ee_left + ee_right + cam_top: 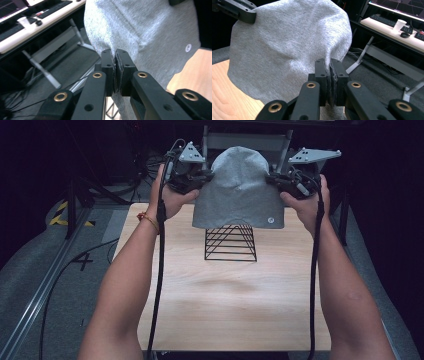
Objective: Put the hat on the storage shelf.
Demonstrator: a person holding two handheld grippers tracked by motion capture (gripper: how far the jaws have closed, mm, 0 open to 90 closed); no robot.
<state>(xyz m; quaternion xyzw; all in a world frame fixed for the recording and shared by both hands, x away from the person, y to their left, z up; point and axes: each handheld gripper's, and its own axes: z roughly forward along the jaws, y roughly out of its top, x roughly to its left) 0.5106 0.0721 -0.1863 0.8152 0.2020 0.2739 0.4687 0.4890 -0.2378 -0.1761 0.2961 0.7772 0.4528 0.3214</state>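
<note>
A grey knitted beanie [239, 190] hangs in the air above a black wire pyramid stand [230, 243] that sits on the wooden table [225, 295]. My left gripper [204, 179] is shut on the beanie's left edge, its jaws pinching the grey cloth [125, 32] in the left gripper view. On the opposite edge my right gripper [272, 180] is shut too, with a fold of the beanie [287, 50] squeezed between its black jaws. The hat's lower hem covers the top of the stand. A small round white badge [270, 220] marks the hem.
A desk with keyboards, a mouse and a white paper cup [400, 25] stands beyond the table. Metal frame legs [47, 72] and loose cables lie on the grey floor. An aluminium rail [35, 305] runs along the floor at left.
</note>
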